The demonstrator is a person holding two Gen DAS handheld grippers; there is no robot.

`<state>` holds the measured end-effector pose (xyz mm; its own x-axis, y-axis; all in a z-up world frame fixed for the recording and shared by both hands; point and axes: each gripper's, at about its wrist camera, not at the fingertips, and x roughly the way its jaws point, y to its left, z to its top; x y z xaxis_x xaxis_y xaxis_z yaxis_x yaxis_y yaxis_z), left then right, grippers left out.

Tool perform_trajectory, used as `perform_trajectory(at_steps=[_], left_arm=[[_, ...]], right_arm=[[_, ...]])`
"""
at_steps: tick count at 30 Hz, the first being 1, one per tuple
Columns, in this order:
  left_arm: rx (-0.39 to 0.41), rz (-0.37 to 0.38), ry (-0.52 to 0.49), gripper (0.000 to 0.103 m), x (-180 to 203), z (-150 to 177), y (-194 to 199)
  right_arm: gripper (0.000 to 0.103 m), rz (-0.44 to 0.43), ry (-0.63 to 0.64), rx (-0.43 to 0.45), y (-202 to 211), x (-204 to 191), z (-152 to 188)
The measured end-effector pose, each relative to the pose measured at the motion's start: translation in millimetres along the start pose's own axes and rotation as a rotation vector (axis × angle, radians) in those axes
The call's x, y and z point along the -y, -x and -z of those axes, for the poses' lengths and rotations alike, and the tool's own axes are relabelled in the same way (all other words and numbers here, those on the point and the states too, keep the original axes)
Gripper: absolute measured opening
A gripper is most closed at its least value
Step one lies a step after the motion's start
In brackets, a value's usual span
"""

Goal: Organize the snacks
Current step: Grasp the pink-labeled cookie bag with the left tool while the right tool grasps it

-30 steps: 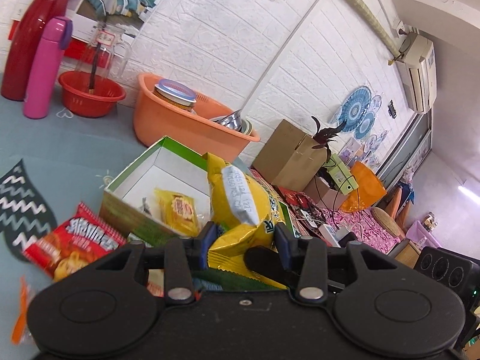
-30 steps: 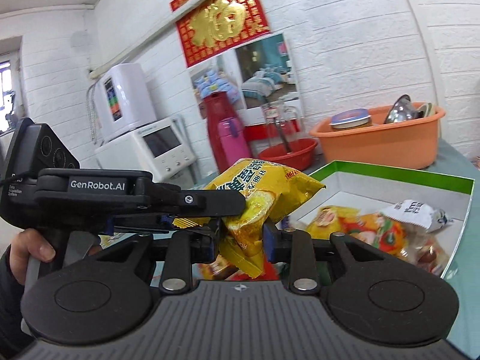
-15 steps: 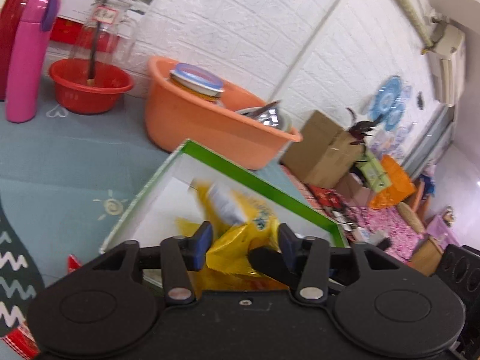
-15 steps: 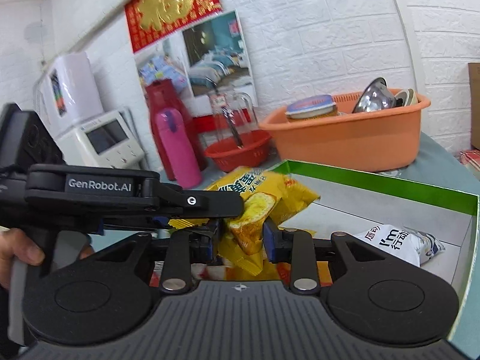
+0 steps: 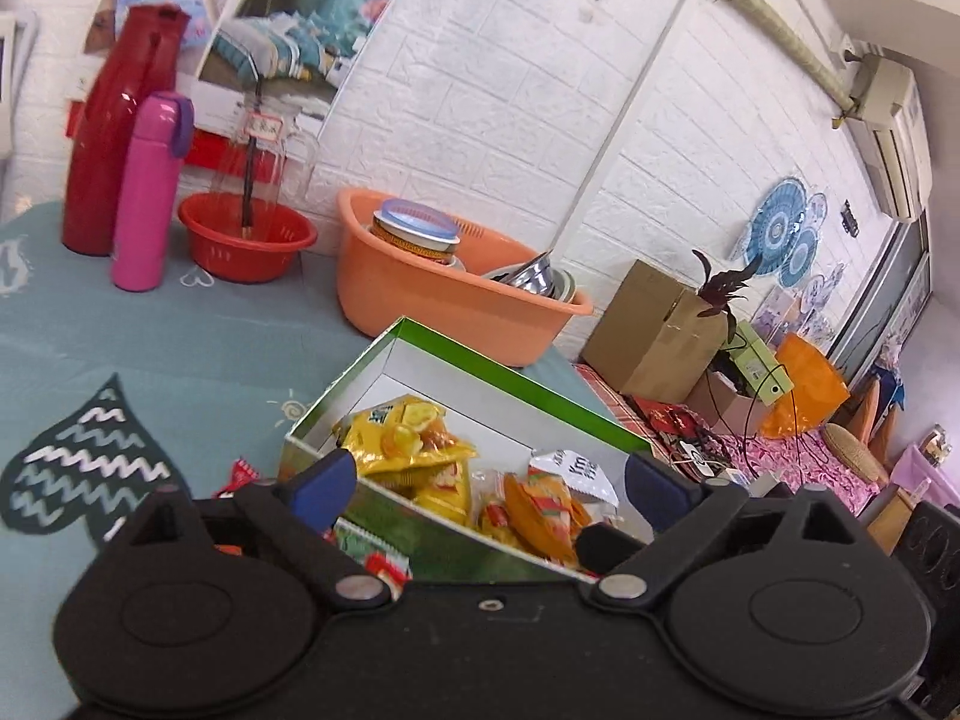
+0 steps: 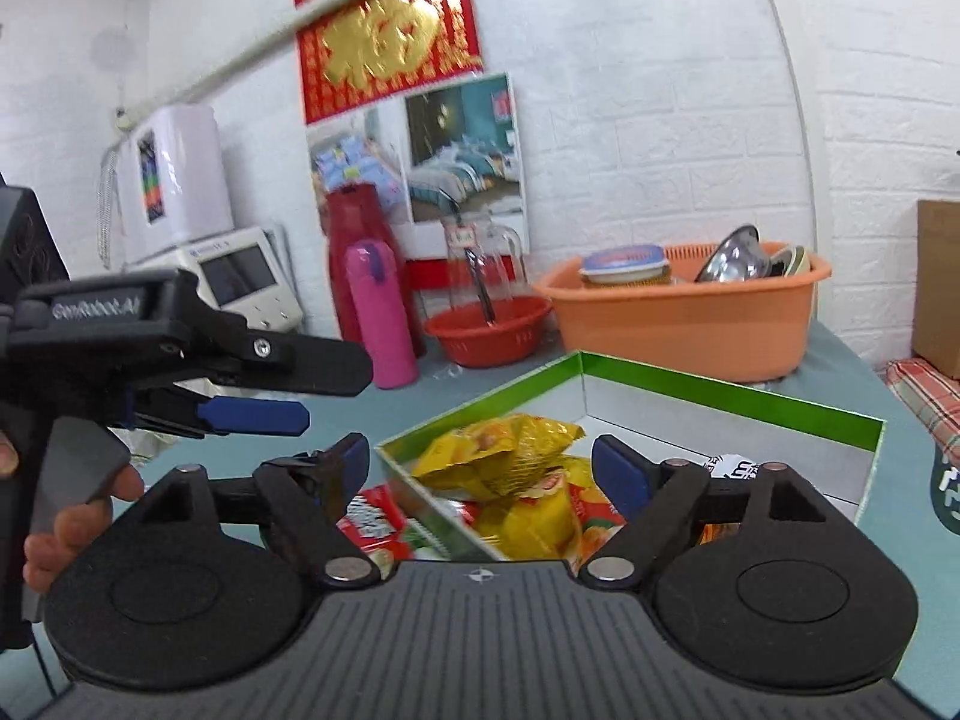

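Right wrist view: yellow snack bags [image 6: 510, 456] lie heaped in the near left corner of the green-rimmed box [image 6: 720, 387], white inside, which sits on the teal tablecloth [image 6: 840, 348]. The top bag is crumpled and rests on other yellow and orange packets; a white packet [image 6: 735, 468] lies further right in the box. The right gripper [image 6: 480, 465] hovers just above the near edge of the box, jaws spread wide after having just been opening; the bags sit below and between the blue pads but nothing presses on them. A red snack packet [image 6: 369, 516] lies outside the box, just left of its near wall. Left of that, the left gripper [image 6: 282, 393] enters side-on, held by a hand [image 6: 72, 516], its fingers apart and bare, having likewise just been opening. Left wrist view: the left gripper [image 5: 486, 480] frames the same box [image 5: 510, 372], pads well apart on either side of the yellow bags [image 5: 408, 444], gripping nothing. Beyond the box stands an orange basin [image 5: 432, 294] with a lidded tin and metal bowls; further left a red basket [image 5: 246, 237], a pink flask [image 5: 147, 192] and a red thermos [image 5: 114, 132] against the white brick wall [image 5: 510, 90].
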<state>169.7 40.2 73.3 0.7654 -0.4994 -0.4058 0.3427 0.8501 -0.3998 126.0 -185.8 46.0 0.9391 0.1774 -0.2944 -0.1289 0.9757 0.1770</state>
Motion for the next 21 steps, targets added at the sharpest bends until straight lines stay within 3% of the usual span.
perform_trajectory(at_steps=[6, 10, 14, 17, 21], left_arm=[[0.014, 0.017, 0.005, 0.103, 1.7, 44.8, 55.5], [0.000, -0.014, 0.034, 0.103, -14.3, 74.0, 74.9], [-0.040, 0.001, 0.087, 0.103, -32.7, 97.0, 77.4], [-0.110, 0.002, 0.057, 0.103, -37.8, 105.9, 64.6], [-0.126, 0.014, 0.049, 0.103, -42.4, 104.1, 48.5]], right_arm=[[0.103, -0.042, 0.000, 0.005, 49.4, -21.9, 19.8], [0.103, -0.107, -0.060, -0.059, 62.4, -27.5, 44.3], [0.103, -0.146, -0.091, -0.148, 57.8, -38.9, 70.7], [0.103, -0.151, -0.115, -0.209, 48.3, -46.3, 82.5], [0.103, -0.152, -0.124, -0.226, 45.2, -50.8, 86.8]])
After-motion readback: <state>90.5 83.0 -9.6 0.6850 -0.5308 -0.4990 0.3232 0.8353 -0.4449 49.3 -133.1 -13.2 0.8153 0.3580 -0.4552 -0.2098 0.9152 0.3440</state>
